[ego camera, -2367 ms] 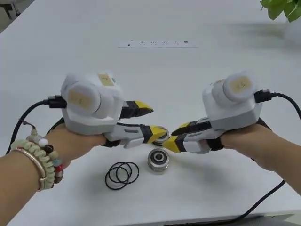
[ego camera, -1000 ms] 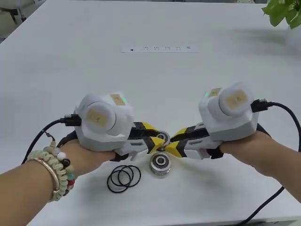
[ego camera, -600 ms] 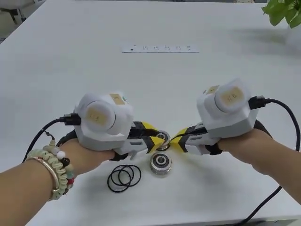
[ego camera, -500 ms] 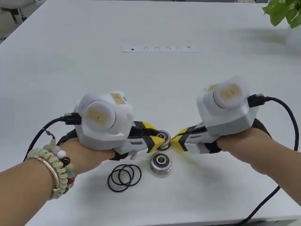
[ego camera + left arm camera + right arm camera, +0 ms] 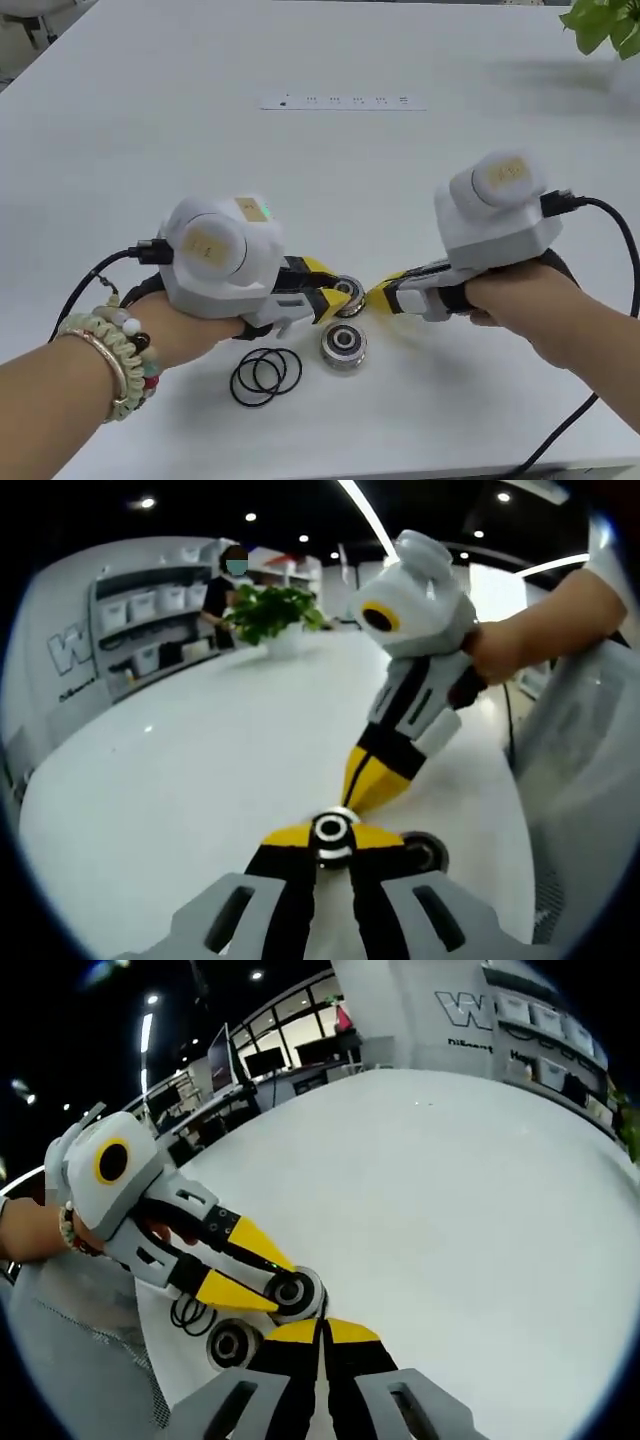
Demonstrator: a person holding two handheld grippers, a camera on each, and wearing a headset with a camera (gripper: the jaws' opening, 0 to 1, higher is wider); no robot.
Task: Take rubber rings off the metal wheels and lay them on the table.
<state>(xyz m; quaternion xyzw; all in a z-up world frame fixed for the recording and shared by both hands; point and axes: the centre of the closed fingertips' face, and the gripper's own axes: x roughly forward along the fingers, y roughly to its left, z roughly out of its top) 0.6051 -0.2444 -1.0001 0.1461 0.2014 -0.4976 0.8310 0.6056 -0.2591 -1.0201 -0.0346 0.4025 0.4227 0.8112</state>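
Writing: a large W logo (image 5: 452, 1005) on the far wall in the right gripper view; the line beneath it is too small to read.

The loose metal wheel (image 5: 343, 343) lies flat on the white worktop (image 5: 300, 180), bore upward. Just beyond it, the left gripper (image 5: 332, 290) has its jaws clamped on a second metal wheel (image 5: 349, 293), whose bore faces back along those jaws. The right gripper (image 5: 378, 296), beyond and right of the loose wheel, has its jaws pressed tip to tip. Overlapping black rubber rings (image 5: 265, 372) lie flat just left of the loose wheel.
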